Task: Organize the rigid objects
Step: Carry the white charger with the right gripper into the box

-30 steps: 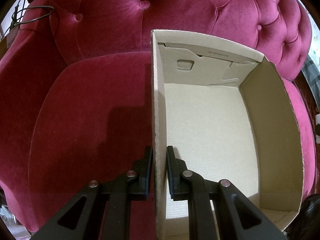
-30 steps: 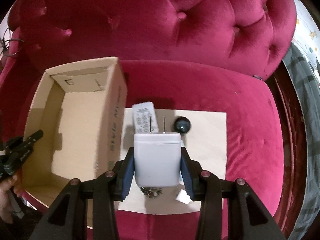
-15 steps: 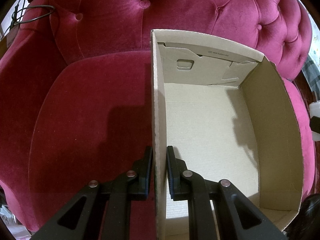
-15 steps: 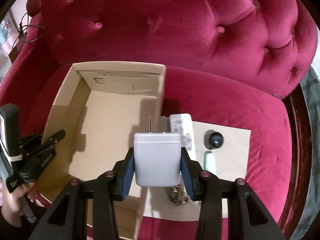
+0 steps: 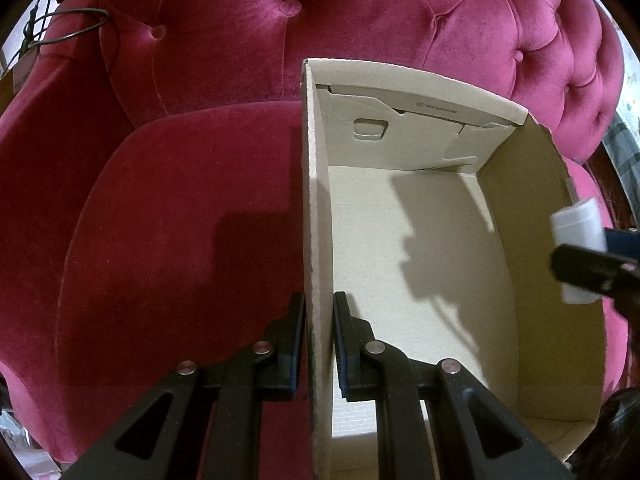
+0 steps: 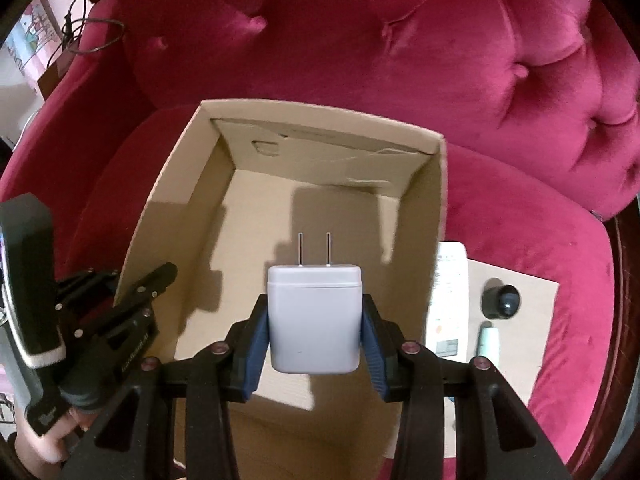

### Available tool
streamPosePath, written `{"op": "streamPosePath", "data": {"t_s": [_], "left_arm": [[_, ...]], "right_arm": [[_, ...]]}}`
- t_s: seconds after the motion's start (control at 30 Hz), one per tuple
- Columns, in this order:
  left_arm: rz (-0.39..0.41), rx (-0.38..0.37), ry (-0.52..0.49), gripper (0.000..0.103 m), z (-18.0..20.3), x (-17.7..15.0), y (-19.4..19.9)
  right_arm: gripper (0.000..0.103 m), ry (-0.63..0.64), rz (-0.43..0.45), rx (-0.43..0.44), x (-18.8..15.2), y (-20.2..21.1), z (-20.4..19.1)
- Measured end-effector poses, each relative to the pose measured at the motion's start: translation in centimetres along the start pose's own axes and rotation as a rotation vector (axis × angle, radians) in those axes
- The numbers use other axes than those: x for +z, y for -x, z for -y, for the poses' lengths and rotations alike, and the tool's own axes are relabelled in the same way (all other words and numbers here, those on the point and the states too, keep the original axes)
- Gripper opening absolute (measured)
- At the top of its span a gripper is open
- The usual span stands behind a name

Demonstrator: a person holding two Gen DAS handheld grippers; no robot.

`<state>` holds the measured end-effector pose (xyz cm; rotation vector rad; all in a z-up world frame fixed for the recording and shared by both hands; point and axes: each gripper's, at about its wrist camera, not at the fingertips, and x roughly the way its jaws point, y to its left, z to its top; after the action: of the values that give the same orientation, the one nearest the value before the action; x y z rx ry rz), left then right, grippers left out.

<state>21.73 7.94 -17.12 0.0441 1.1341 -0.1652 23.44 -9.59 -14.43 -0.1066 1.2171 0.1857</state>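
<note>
One crimson velvet armchair (image 6: 400, 60) fills both views, and on its seat stands an open cardboard box (image 6: 304, 140) with a bare floor. Beside the box lies a flat cardboard sheet (image 6: 532, 320) carrying a white packet (image 6: 450, 300), a black round object (image 6: 500, 300) and a pale tube (image 6: 489, 338). The left gripper (image 5: 319, 344) is clamped on the box's left wall. The right gripper (image 6: 316, 332) grips a white plug adapter (image 6: 314, 316), prongs forward, above the box's interior.
</note>
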Motion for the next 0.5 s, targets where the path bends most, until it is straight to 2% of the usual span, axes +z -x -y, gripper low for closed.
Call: {"op": "streamPosePath", "data": {"t_s": [0.5], "left_arm": [[-0.002, -0.006, 0.000, 0.015, -0.1, 0.1, 0.0]], "right_arm": [[0.046, -0.003, -0.097, 0.046, 1.1, -6.7, -2.7]]}}
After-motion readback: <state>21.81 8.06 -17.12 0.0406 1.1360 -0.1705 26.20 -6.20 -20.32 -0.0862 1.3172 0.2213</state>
